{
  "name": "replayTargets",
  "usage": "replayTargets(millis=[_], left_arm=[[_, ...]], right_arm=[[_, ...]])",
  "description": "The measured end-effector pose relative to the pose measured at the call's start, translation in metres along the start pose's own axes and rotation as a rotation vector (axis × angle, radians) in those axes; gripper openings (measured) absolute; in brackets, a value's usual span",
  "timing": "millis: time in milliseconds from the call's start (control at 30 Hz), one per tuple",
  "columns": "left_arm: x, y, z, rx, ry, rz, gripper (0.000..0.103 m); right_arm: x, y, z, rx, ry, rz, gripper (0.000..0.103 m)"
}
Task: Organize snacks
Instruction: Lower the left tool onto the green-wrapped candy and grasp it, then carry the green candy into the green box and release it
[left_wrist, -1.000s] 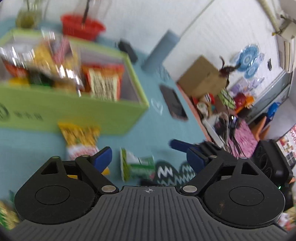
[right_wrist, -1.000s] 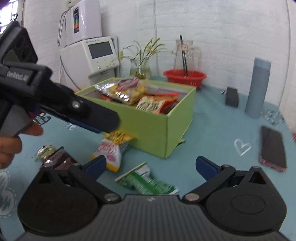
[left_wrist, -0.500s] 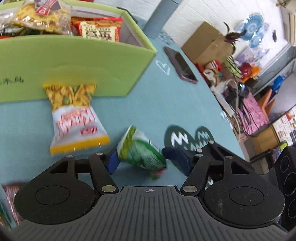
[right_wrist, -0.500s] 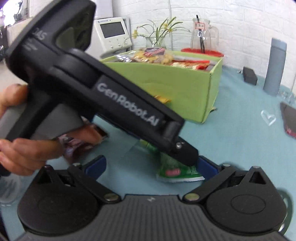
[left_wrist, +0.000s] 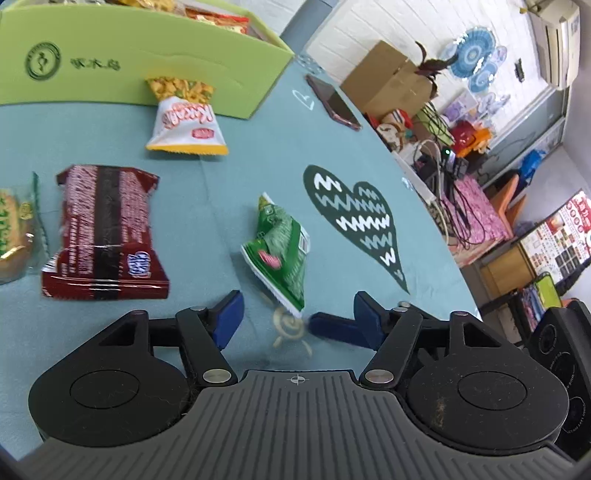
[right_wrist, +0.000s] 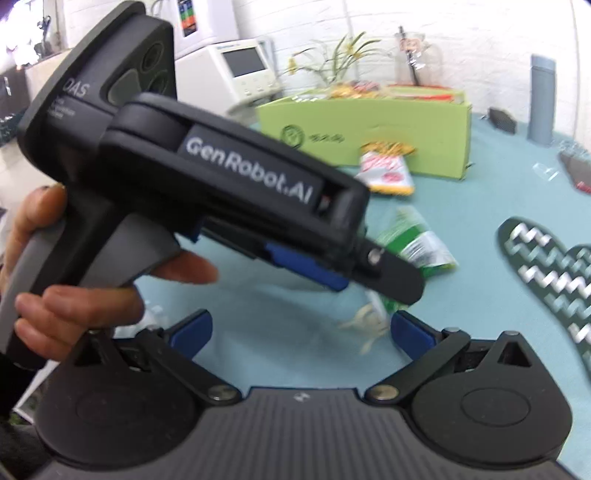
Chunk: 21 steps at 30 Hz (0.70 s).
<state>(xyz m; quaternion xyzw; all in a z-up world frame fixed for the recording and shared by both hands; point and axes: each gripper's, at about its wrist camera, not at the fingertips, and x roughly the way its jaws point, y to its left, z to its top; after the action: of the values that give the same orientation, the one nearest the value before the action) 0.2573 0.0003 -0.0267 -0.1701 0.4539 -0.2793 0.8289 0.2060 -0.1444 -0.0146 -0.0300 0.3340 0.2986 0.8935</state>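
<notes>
Backed off, left hand-held gripper (left_wrist: 273, 319) gapes before crinkly green packet (left_wrist: 280, 247); right hand-held gripper (right_wrist: 299, 328) apart.

Green snack packet (left_wrist: 280, 251), lime-green box (left_wrist: 147, 70), teal tablecloth (left_wrist: 229, 155), dark zigzag-patterned heart (left_wrist: 362, 221)

The left claw (right_wrist: 373, 273) was black with blue finger pads, a grey handle and white "GenRobot.AI" lettering; silver screws studded the ribbed right claw (right_wrist: 299, 328). The hand (right_wrist: 74, 295) was bare-skinned.

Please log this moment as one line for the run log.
left hand-held gripper: open, at green snack packet | right hand-held gripper: open, holding nothing | packet on table
</notes>
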Motion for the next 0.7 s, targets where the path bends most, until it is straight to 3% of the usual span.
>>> replayTargets(millis=[133,233,467,500,533,567,600,667,700], left_arm=[[-0.011,-0.004,0.011,0.019,-0.071,0.046,0.069],[-0.006,-0.010,0.028,0.061,-0.078,0.051,0.068],[0.033,-0.021,0.059,0.205,0.090,0.076,0.055],[0.036,-0.023,0.060,0.241,0.107,0.081,0.055],[0.040,-0.024,0.061,0.275,0.123,0.087,0.052],[0.042,-0.025,0.060,0.299,0.137,0.093,0.047],[0.044,-0.025,0.058,0.309,0.135,0.101,0.047],[0.039,-0.020,0.056,0.295,0.101,0.120,0.035],[0.037,-0.018,0.056,0.279,0.100,0.152,0.009]], right_arm=[[-0.005,-0.017,0.011,0.022,-0.030,-0.094,0.102],[-0.002,-0.031,0.016,0.072,-0.053,-0.107,0.102],[0.006,-0.027,0.014,0.103,-0.063,-0.117,0.101],[0.008,-0.027,0.015,0.093,-0.056,-0.115,0.097],[0.010,-0.023,0.014,0.085,-0.045,-0.109,0.084],[0.015,-0.026,0.016,0.085,-0.030,-0.097,0.077],[0.017,-0.025,0.017,0.078,-0.040,-0.093,0.079],[0.022,-0.028,0.023,0.061,-0.037,-0.101,0.073],[0.022,-0.029,0.026,0.053,-0.035,-0.115,0.063]])
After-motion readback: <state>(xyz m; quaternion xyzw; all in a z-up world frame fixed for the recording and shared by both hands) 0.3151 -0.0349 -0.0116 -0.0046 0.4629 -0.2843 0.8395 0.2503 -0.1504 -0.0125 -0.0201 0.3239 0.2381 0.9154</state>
